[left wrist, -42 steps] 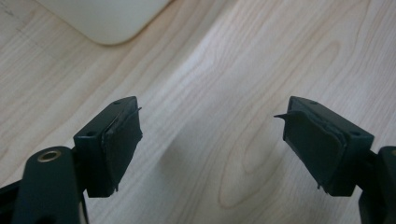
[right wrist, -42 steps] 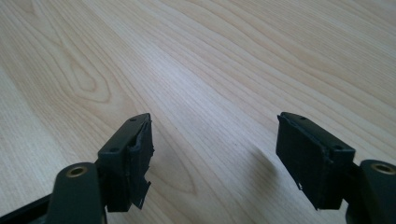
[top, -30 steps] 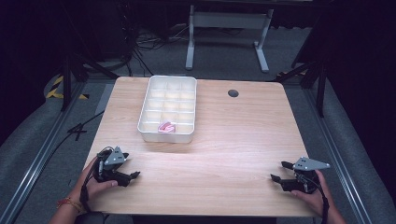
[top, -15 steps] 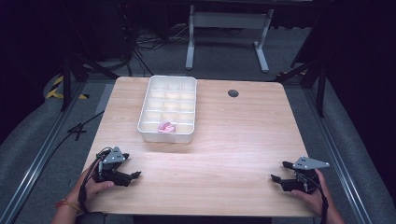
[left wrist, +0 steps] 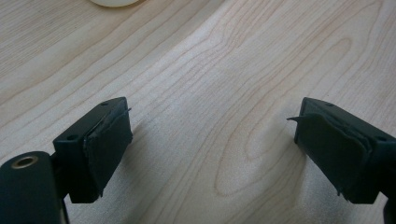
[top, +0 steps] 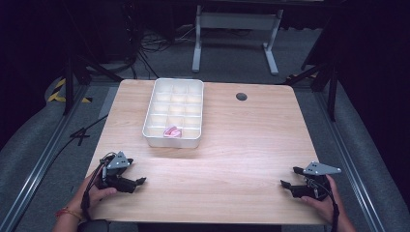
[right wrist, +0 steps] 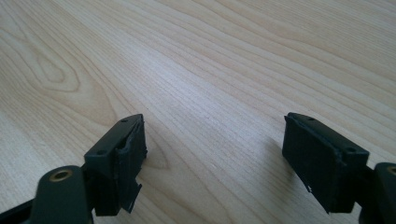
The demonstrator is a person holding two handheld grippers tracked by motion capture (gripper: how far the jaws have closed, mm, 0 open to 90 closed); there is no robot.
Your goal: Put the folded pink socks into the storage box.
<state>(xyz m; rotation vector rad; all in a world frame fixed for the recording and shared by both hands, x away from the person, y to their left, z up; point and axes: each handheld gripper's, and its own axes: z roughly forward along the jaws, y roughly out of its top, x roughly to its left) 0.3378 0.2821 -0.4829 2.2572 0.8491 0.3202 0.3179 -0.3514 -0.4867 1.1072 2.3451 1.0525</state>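
Note:
A white compartment tray (top: 196,141) stands on the wooden table (top: 241,145), left of centre, with a pink item (top: 171,131) in a near-row compartment. My left gripper (top: 139,181) rests near the table's front left corner, held by a hand. In the left gripper view its jaws stand wide apart over bare wood, so the left gripper (left wrist: 210,140) is open with nothing between them. My right gripper (top: 287,180) lies near the front right corner. The right gripper (right wrist: 212,154) is likewise open and holds nothing.
A dark round grommet (top: 241,96) is set into the table's far right part. The tray's edge (left wrist: 114,2) peeks in at the top of the left gripper view. Metal stand legs (top: 232,38) and cables lie on the floor beyond the table.

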